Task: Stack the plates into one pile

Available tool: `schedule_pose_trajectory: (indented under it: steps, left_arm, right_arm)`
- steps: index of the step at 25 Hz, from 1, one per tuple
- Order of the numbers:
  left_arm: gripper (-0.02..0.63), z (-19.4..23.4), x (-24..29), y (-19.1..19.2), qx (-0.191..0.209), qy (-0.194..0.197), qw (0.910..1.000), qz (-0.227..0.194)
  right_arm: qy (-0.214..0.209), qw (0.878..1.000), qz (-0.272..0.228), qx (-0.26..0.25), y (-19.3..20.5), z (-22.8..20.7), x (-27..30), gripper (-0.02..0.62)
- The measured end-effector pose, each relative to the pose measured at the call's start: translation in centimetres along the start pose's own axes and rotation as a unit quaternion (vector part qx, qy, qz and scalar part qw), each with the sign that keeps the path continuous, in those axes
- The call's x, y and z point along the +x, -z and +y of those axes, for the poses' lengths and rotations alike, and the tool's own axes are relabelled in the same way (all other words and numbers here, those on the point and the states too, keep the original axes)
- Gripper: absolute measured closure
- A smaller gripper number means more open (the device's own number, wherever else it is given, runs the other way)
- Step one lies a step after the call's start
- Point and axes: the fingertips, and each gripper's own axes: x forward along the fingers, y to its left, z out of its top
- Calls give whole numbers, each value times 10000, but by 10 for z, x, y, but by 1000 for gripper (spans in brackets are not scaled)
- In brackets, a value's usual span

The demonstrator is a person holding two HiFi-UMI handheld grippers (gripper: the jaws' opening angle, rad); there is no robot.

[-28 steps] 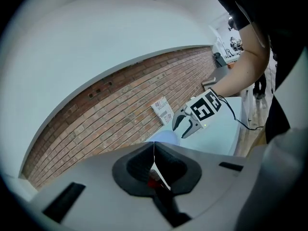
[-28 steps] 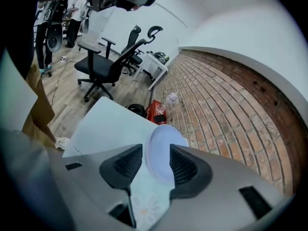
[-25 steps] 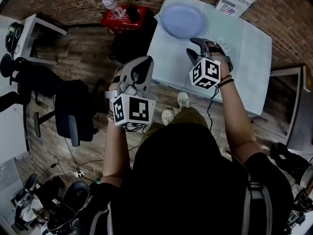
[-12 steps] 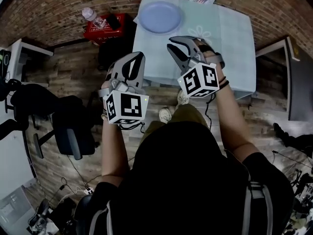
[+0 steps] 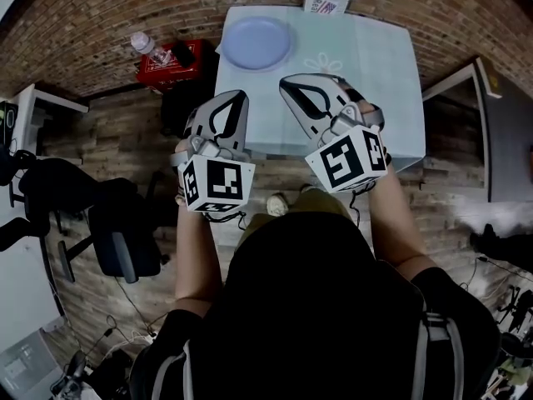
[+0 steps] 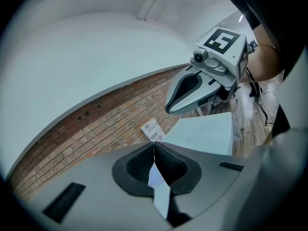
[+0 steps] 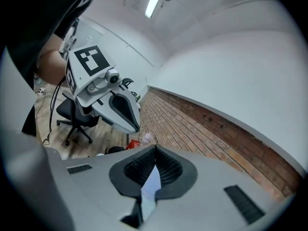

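The plate (image 5: 256, 42) sits at the ten o'clock corner of the desk (image 5: 366, 65), apparently as a single pile, though how many plates it holds cannot be told. The left hand-held gripper (image 5: 240, 98) has its jaws pressed together on nothing. The right hand-held gripper (image 5: 287, 82) has just been closing its jaws and is equally empty. Both hang over the six o'clock edge, well apart from the plate, probably because nothing remains to carry.
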Motion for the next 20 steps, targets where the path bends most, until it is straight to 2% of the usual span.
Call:
schedule_pose_trajectory:
  steps: [12,20]
  left_arm:
    - [583,-44,48,-58,126,111,9999,1]
    - [583,-81,75,-90,231,153,9996,-17]
  right_arm:
    - [93,9983,-329,470,42,-46,-60,560]
    - [84,9986,-263,453,87,-63,-96,560]
